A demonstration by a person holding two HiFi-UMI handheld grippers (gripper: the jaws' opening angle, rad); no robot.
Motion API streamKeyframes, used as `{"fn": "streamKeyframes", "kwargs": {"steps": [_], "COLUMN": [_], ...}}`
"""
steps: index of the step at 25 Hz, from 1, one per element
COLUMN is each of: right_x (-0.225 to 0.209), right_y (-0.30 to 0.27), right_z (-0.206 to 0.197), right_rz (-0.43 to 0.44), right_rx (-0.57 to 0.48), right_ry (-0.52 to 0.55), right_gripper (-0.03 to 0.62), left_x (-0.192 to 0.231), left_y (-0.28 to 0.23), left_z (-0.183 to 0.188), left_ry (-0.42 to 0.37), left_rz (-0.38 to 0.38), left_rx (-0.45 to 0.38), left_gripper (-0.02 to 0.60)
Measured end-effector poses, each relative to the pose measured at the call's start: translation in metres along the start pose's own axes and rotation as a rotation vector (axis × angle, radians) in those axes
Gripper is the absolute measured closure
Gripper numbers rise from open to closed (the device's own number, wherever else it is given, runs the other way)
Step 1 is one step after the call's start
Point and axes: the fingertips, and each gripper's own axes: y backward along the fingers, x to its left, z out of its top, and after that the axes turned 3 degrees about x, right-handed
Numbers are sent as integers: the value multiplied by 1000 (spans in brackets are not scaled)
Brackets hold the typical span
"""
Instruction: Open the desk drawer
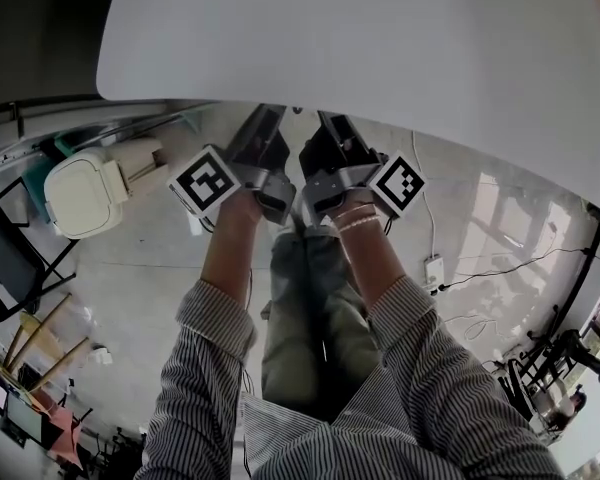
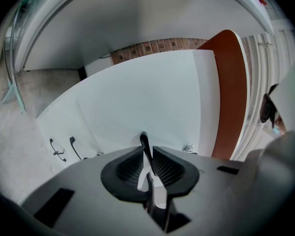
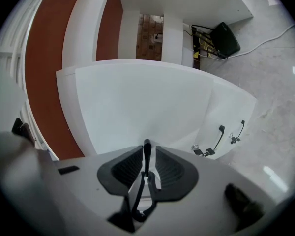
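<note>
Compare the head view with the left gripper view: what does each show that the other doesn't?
Only the head view: the desktop, striped sleeves, a white bin. Only the left gripper view: the drawer front, a black handle between the left tongs, a brown panel. Both: the grey floor.

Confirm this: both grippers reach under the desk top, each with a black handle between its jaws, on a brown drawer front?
Wrong colour: the drawer front is white, as the left gripper view shows; only the panel beside it is brown. The rest holds.
</note>
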Motion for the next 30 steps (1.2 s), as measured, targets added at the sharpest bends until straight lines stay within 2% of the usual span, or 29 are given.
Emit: {"fn": "streamKeyframes", "kwargs": {"steps": [1, 4, 9, 19, 30], "right_x": [0, 3, 1, 6, 2], "right_y": [0, 1, 1, 7, 4], "right_z": [2, 5, 5, 2, 1], "right_rz": [-2, 4, 9, -7, 12], "right_rx": [-1, 15, 11, -40, -31], "right_ry": [9, 43, 64, 75, 50], "right_gripper": [522, 546, 551, 553, 554], "left_x": [-1, -2, -1, -5, -1], "left_y": [-1, -1, -2, 4, 4], "left_z": [0, -3, -2, -5, -3], "left_ry": [9, 33, 37, 42, 52], "left_rz": [-4, -2, -39, -37, -46], "left_rx": [-2, -10, -17, -38, -60], "left_gripper": [515, 520, 531, 534, 534]}}
